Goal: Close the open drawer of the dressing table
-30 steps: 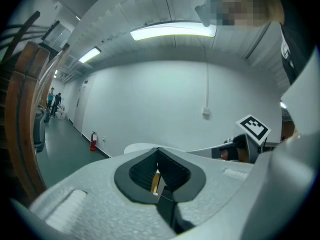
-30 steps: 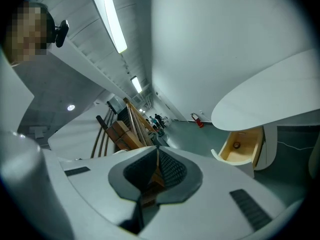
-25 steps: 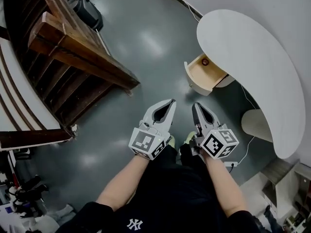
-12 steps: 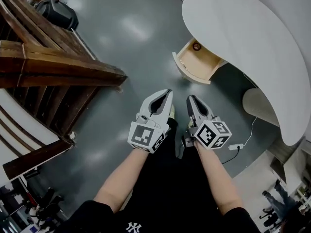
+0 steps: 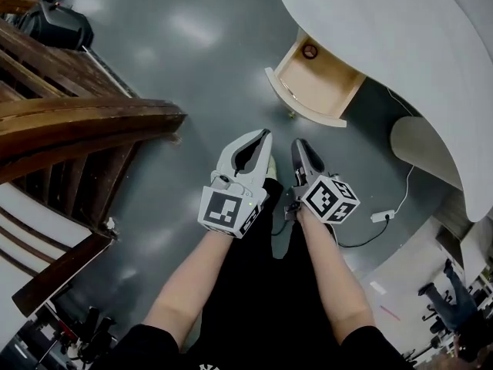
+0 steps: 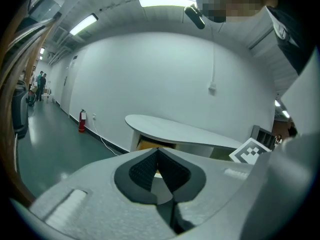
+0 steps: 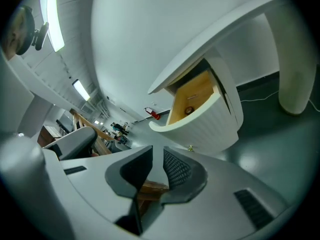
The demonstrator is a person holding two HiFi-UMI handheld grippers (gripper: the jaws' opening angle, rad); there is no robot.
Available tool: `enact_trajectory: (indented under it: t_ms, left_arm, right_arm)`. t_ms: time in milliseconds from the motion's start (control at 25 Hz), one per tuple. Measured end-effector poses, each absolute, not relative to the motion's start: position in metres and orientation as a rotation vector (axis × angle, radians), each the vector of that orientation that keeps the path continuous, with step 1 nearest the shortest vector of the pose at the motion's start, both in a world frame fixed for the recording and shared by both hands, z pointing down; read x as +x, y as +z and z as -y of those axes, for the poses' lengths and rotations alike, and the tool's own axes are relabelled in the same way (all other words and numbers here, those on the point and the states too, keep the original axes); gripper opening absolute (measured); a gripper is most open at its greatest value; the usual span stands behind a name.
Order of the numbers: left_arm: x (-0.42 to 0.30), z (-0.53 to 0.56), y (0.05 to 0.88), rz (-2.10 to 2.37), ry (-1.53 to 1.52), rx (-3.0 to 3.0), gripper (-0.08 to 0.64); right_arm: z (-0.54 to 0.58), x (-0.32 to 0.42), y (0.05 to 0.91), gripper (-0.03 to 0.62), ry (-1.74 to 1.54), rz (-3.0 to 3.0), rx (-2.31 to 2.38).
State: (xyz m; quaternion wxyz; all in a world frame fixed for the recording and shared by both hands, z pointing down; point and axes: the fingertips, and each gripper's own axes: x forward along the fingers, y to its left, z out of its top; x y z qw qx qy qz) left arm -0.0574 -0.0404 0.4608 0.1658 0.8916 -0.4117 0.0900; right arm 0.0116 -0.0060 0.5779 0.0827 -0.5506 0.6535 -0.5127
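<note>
A white wall (image 6: pixel 150 79), with strip lights (image 6: pixel 165 0) above it and a red extinguisher (image 6: pixel 81 120) at its foot, meets a glossy grey floor (image 5: pixel 192 68), where a dark wooden frame (image 5: pixel 77 129) stands well away from that wall.

Setting: large indoor test hall, not a home. Evidence: glossy grey floor (image 5: pixel 208 60), bare white wall (image 6: pixel 165 79), ceiling strip lights (image 6: pixel 165 0), fire extinguisher (image 6: pixel 81 120) far beyond the fingers (image 5: pixel 248 141). Lone white desk (image 5: pixel 400 45) ahead-right of fingers; wooden stair frames (image 5: pixel 69 129) to their left.
</note>
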Motion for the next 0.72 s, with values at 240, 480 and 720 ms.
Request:
enact_trajectory:
  t_ms: [240,480,720]
  left_arm:
    - [-0.062,0.046,0.504,1.14,0.263,2.533,0.009]
    - [-0.064,0.057,0.536,1.112,0.276,2.537,0.009]
    - [-0.062,0.068,0.56,1.092,0.293,2.536,0.009]
  right_arm:
    - [0.017,0.009,0.629,0.08,-1.563,-1.818,-1.655]
    - [0.037,0.006,0.664,0.095,-1.551,-1.748,-1.64]
    - [0.048,0.007,0.698,0.116,-1.559,-1.65,-1.663]
